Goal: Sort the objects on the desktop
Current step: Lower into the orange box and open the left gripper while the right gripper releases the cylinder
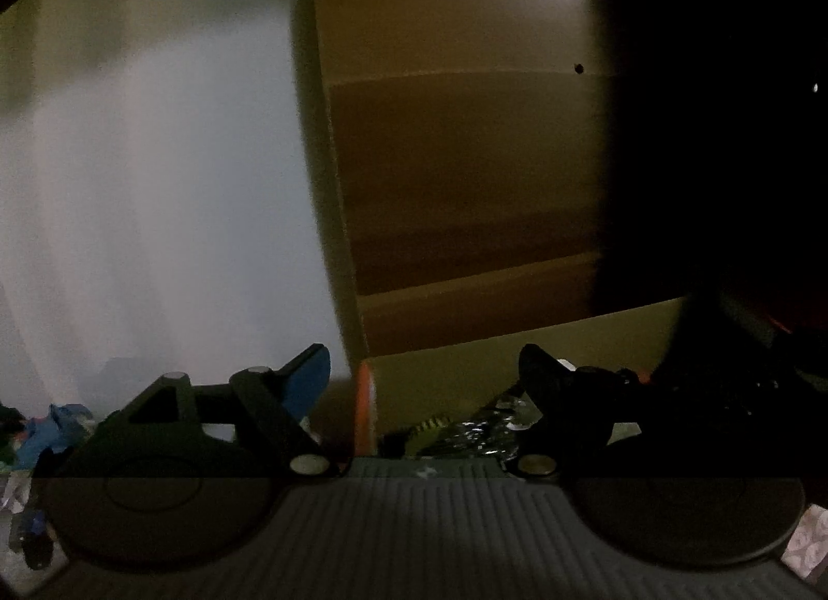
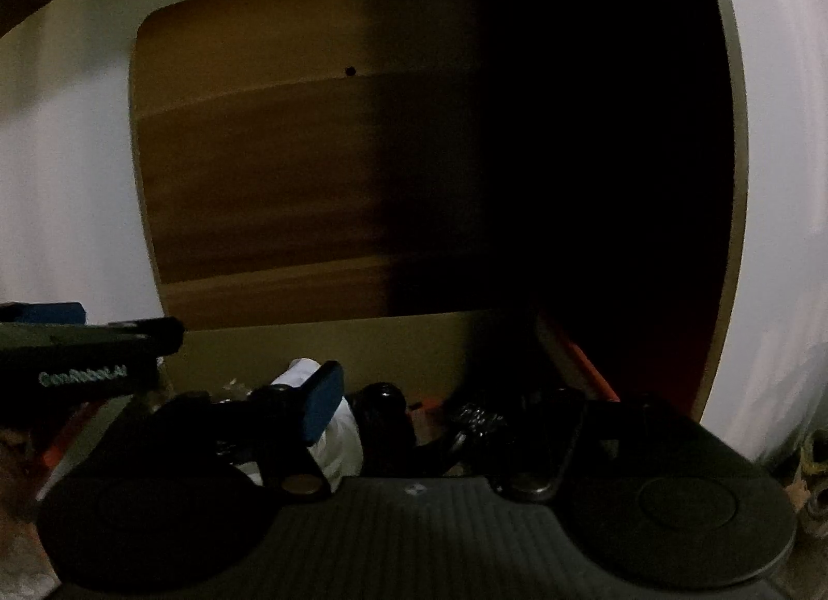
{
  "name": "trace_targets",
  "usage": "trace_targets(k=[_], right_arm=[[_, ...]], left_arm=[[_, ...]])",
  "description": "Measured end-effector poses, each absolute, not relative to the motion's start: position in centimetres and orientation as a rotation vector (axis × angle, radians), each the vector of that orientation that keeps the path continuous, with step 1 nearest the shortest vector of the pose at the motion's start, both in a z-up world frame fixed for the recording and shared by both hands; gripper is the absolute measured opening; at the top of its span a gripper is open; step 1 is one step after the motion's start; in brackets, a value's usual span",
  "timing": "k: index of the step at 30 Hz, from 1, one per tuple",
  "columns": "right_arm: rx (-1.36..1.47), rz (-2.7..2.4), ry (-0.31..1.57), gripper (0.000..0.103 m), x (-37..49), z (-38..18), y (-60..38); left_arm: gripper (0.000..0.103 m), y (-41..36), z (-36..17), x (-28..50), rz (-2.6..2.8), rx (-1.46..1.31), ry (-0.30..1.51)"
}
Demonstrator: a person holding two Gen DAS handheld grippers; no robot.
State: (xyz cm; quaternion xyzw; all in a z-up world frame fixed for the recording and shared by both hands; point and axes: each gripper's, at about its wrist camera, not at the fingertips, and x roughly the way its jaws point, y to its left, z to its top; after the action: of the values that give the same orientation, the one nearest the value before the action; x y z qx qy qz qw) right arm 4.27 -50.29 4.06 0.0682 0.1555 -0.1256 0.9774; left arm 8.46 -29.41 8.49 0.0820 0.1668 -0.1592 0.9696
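Both views are dark and blurred. My left gripper (image 1: 427, 367) is open, its blue-padded left finger (image 1: 308, 382) and black right finger (image 1: 543, 377) spread wide above a crinkled silvery wrapper (image 1: 486, 432) and a yellow-green item (image 1: 429, 426). My right gripper (image 2: 440, 403) is open over a heap of objects: a white item (image 2: 339, 437) beside its blue pad (image 2: 323, 406) and a black cylindrical thing (image 2: 385, 408). The left gripper's side (image 2: 88, 356) shows at the left of the right wrist view. Nothing is visibly held.
A brown wooden panel (image 1: 466, 160) with a small dark hole stands ahead, between pale walls (image 1: 155, 186). An orange edge (image 1: 365, 408) of a container runs below it. Blue crumpled stuff (image 1: 52, 429) lies at far left. The right side is in deep shadow.
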Motion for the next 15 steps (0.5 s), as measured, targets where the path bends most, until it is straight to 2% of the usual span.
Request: trace_targets(k=[2,5,6,8,10,15], right_arm=[[0.139,-0.252,0.307,0.069,4.3,4.0,-49.9],[0.138,-0.246,0.288,0.089,3.8,4.3,-49.0],[0.136,-0.237,0.281,0.093,3.6,4.4,-48.6],[0.13,-0.227,0.272,0.093,3.1,4.9,-47.8],[0.121,-0.221,0.265,0.103,2.7,5.3,-46.9],[0.117,-0.196,0.238,0.103,1.7,6.4,-44.6]], left_arm=[[0.083,-28.8,8.9,8.2,-0.317,0.16,0.332],[0.084,-27.8,9.2,7.7,-0.307,0.149,0.325],[0.085,-27.3,9.3,7.5,-0.301,0.146,0.324],[0.087,-26.5,9.5,7.2,-0.291,0.141,0.321],[0.092,-25.5,9.6,6.8,-0.281,0.134,0.316],[0.094,-22.1,9.7,5.7,-0.245,0.112,0.304]])
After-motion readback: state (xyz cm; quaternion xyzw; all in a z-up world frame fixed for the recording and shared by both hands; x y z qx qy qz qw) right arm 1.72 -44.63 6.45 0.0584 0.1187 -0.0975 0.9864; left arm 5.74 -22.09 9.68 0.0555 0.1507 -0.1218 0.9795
